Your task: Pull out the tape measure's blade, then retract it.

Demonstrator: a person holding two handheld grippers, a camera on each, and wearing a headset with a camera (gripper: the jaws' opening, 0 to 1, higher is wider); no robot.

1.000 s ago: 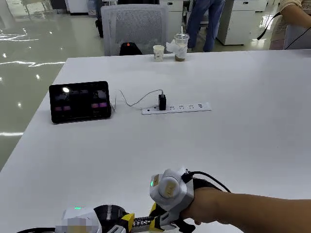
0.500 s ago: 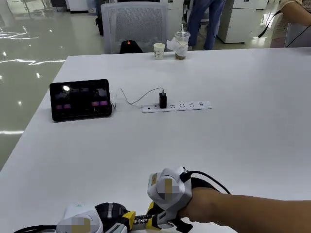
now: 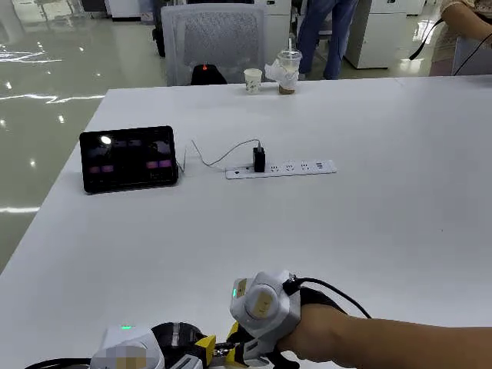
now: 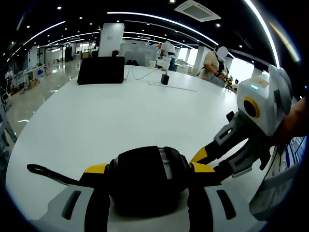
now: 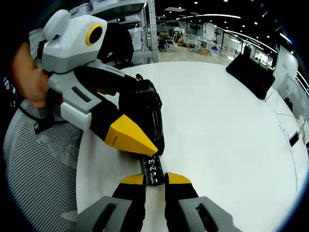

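Observation:
A black tape measure (image 4: 147, 181) sits gripped between the yellow-tipped jaws of my left gripper (image 4: 149, 168), which is shut on its case. In the head view the case (image 3: 175, 338) is at the bottom edge, just above the white table. A short length of blade (image 5: 153, 168) sticks out of the case (image 5: 145, 113). My right gripper (image 5: 154, 180) is shut on the blade's end. That right gripper (image 3: 240, 352) is close beside the left gripper (image 3: 201, 347) in the head view. It also reaches into the left gripper view as the right gripper (image 4: 212, 154).
On the white table (image 3: 369, 215) stand a dark tablet (image 3: 128, 158) at the left and a white power strip (image 3: 280, 168) with a black plug in the middle. Two cups (image 3: 286, 71) stand at the far edge by a grey chair (image 3: 215, 42). People stand beyond.
The right gripper has moved left toward the tape measure case, and the blade showing between the two grippers is shorter. The left gripper stays shut on the case.

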